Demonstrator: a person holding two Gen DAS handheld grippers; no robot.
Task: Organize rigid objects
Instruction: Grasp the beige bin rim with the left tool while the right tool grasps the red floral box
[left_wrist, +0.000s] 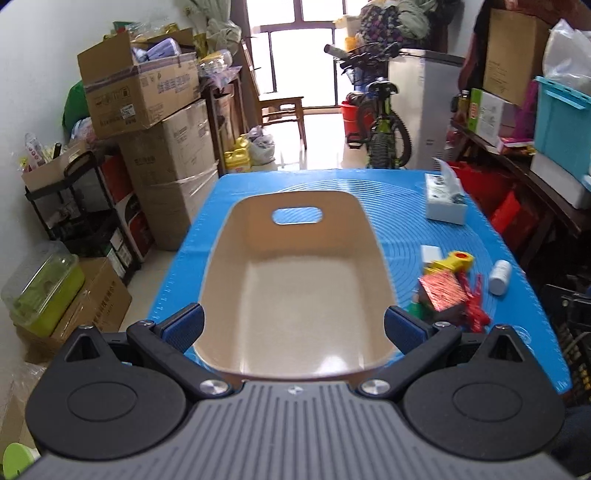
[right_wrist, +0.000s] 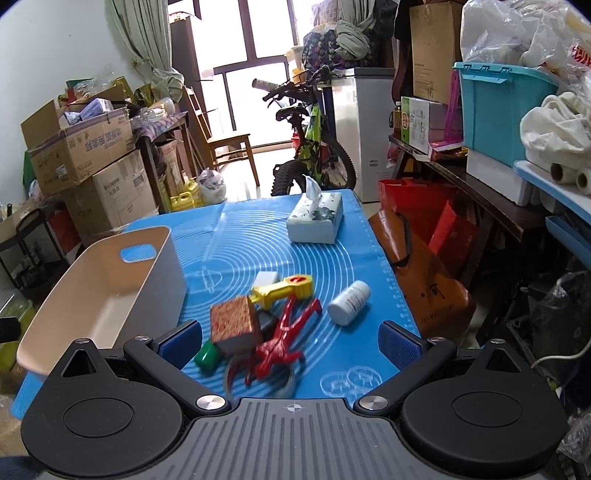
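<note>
Left claw (left_wrist: 293, 328): spread apart, holding nothing, over the bin (left_wrist: 295, 288).
Right claw (right_wrist: 290, 341): spread apart, holding nothing.
Toys (right_wrist: 266, 321): heaped on the desk (right_wrist: 332, 258) beside the bin.

A beige bin (right_wrist: 110, 291) with a handle cutout is sitting upright and empty on the left of the worktop. Just to its right, small objects are lying in a loose cluster: a speckled brown cube (right_wrist: 236, 321) is resting against a green piece (right_wrist: 207, 357), a red figure (right_wrist: 284, 339) is sprawling flat, and a yellow toy (right_wrist: 284, 290) is lying behind them. A white bottle (right_wrist: 349, 302) is lying on its side nearby.
</note>
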